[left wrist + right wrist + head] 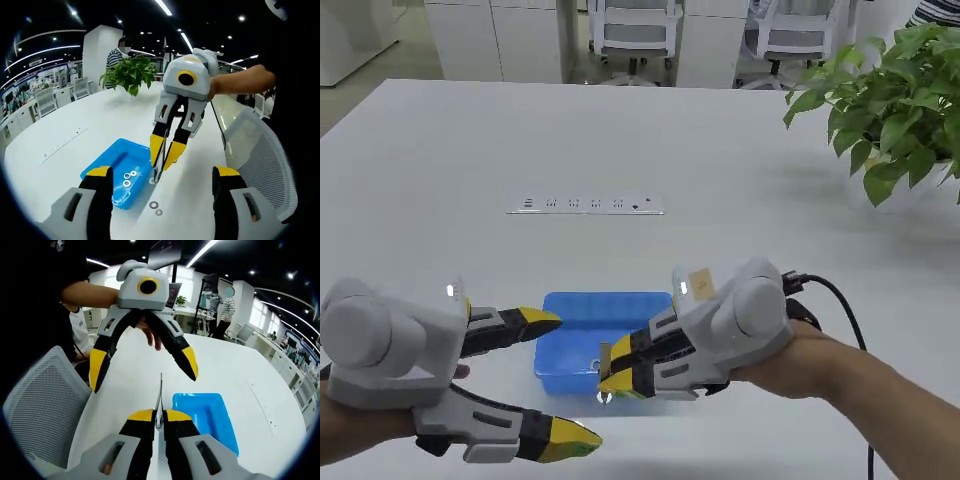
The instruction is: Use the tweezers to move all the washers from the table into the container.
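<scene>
The right claw (616, 380) is clenched on the tweezers (156, 169), which stick out past its yellow tips and point down at the near corner of the blue container (114, 156). In the left gripper view the tweezer points come down right beside one washer (151, 180) lying on the white worktop (740, 170) just off the container's rim; I cannot tell whether the points pinch it or only touch it. Two more washers (154, 204) lie together on the worktop a little nearer the left gripper, apart from the container and from the tweezers. Three washers (126, 176) sit inside the container, close to that same corner. The left claw (563, 378) is released, its jaws spread wide and holding nothing; in the head view one jaw reaches over the container's left rim and the other lies across the worktop in front of it, level with the tweezer tips. Behind the container the worktop runs broad and bare to an inset socket strip (585, 205), with a potted plant (895, 95) off at the far right corner. The near edge of the worktop lies close to the loose washers, with a mesh chair (257, 155) just beyond it.
</scene>
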Motion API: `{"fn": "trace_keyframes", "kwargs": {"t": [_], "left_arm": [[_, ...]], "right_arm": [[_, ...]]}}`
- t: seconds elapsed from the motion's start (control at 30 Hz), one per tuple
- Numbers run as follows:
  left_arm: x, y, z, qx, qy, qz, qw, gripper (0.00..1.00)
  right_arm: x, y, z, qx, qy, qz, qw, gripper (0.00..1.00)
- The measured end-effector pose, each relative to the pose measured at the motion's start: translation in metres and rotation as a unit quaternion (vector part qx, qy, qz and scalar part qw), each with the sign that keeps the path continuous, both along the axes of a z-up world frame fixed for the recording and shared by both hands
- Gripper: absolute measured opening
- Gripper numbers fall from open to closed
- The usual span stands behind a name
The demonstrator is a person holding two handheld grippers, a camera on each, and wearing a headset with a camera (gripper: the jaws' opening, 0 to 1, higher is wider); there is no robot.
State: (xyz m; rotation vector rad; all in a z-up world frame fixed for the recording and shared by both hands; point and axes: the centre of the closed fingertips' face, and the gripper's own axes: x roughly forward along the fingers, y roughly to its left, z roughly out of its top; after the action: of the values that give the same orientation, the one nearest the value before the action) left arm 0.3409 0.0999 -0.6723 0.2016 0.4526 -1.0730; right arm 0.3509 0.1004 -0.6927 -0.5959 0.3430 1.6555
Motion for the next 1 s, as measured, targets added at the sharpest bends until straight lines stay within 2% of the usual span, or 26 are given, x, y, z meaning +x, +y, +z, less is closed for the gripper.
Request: {"fn": "trace_keyframes", "kwargs": {"t": [0.13,0.2,0.53,0.8,1.0], "left_arm": [[0.001,0.0,0.0,0.001,-0.004,0.009,0.9999,0.97],[0.002,-0.001,0.0,-0.001,-0.005,0.013,0.9999,0.99],[0.004,-0.003,0.003,-0.011,-0.007,0.017,0.9998,0.99],[0.007,-0.003,0.003,-0.011,-0.006,0.015,0.9998,0.99],[0.014,-0.004,0.004,-0.011,-0.007,0.013,0.9998,0.99]], "right_arm": [[0.007,-0.001,0.004,0.006,-0.006,-0.006,0.9999,0.08],[0.011,-0.002,0.006,0.009,-0.009,-0.01,0.9999,0.08],[0.035,-0.005,0.008,0.02,-0.019,-0.032,0.9991,0.08],[0.051,-0.006,0.002,0.021,-0.025,-0.044,0.9985,0.08],[0.062,-0.007,-0.007,0.021,-0.02,-0.051,0.9982,0.08]]}}
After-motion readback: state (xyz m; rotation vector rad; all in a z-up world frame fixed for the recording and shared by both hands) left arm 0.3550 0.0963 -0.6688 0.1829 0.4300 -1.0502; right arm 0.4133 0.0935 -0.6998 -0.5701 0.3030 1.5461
